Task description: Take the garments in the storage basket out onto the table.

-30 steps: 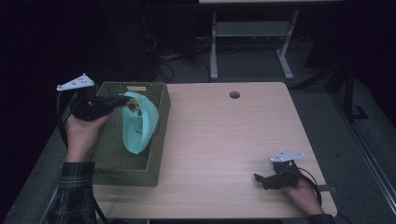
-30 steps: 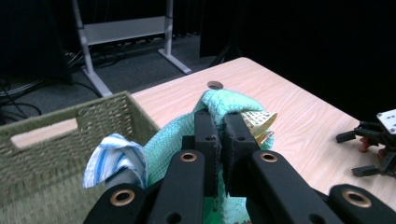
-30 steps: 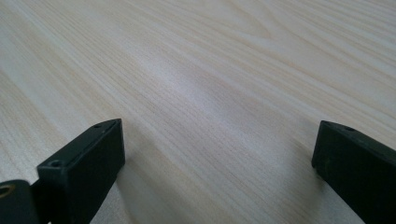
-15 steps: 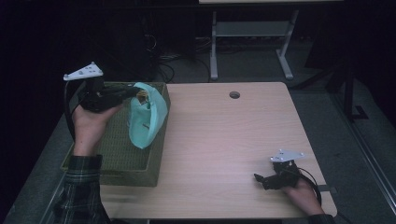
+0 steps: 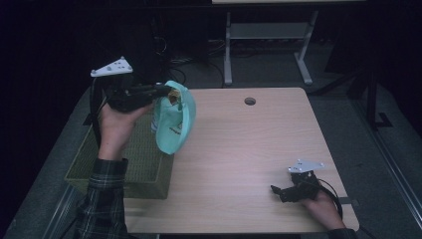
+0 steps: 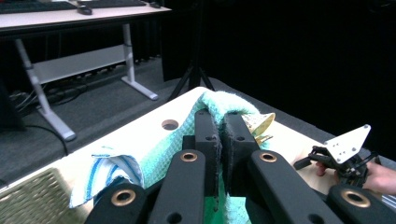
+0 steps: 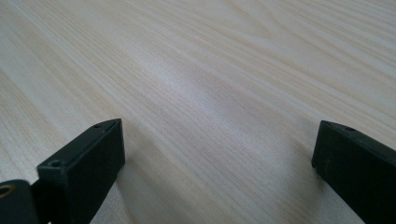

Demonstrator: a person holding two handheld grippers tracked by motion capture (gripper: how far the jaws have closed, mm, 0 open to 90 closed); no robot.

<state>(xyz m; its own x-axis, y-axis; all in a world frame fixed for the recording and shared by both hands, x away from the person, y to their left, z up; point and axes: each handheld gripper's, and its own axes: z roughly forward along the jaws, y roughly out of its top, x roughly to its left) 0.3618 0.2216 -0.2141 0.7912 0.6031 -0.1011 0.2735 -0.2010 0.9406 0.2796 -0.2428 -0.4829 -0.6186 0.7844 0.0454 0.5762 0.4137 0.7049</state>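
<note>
Bare wooden table [image 5: 249, 149] lies open between the green basket [image 5: 144, 169] at its left edge and the right gripper [image 5: 278, 191] near the front right corner. A teal cloth [image 5: 174, 124] hangs over the basket's right rim.

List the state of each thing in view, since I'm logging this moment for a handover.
left gripper: shut on the towel, raised above the basket's edge.
towel: lifted, hanging bunched from the left gripper, partly over the basket and partly over the table.
basket: upright at the table's left edge, open on top.
right gripper: open, holding nothing, low over bare table.
table: bare wood, one round hole near the far edge.
</note>
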